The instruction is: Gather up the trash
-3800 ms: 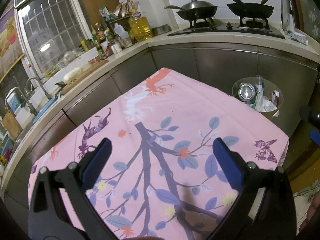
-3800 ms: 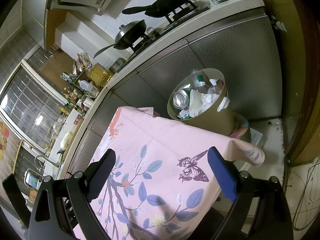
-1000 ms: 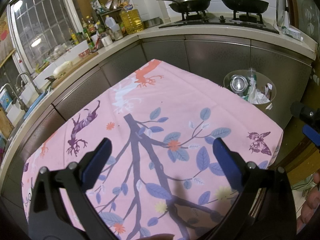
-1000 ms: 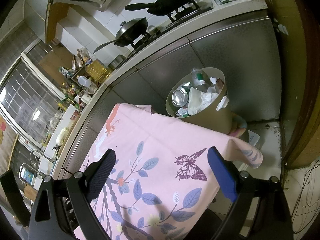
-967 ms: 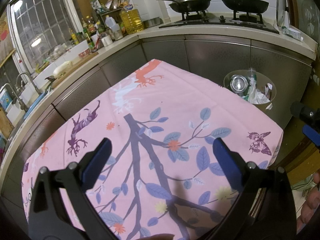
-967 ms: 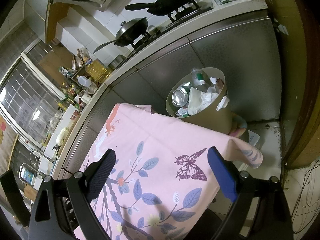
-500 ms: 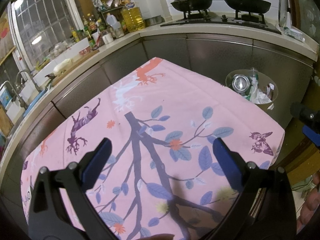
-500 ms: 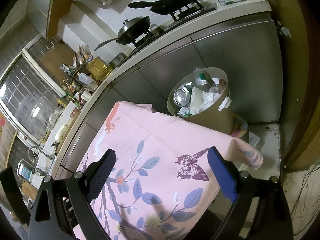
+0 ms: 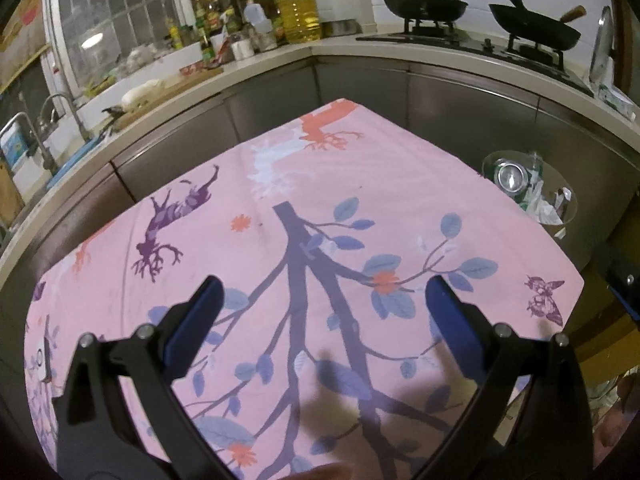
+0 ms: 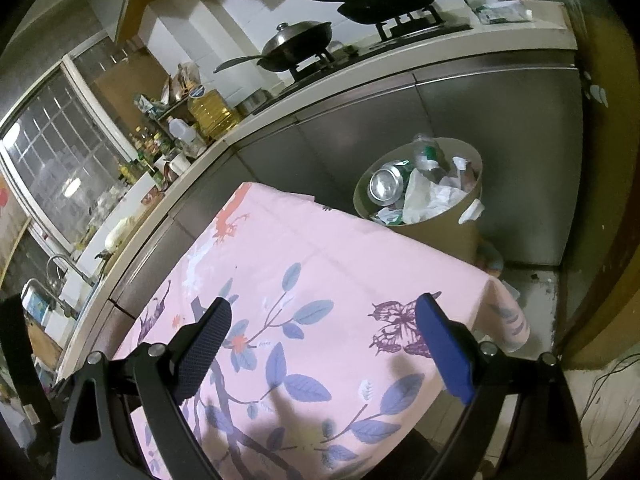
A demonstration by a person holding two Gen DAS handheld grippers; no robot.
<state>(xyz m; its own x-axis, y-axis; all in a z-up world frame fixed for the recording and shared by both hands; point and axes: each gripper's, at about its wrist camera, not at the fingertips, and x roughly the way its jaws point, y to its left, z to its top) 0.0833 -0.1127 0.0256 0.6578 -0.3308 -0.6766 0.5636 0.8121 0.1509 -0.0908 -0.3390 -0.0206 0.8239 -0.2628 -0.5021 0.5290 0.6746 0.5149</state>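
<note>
A tan round bin stands on the floor past the table's far right edge; it also shows in the left wrist view. It holds a crushed can, a plastic bottle and crumpled paper. The table wears a pink cloth printed with branches and leaves; no loose trash shows on it. My left gripper is open and empty above the cloth. My right gripper is open and empty above the cloth's right corner.
Steel-fronted counters wrap the table on the far side, carrying a wok and a pan on a stove, an oil jug and bottles. A sink tap is at left. A small white item lies at the cloth's left edge.
Both views have shifted slightly as the grippers drifted; the left one now sees more of the counter at left. Both grippers stay open and empty.
</note>
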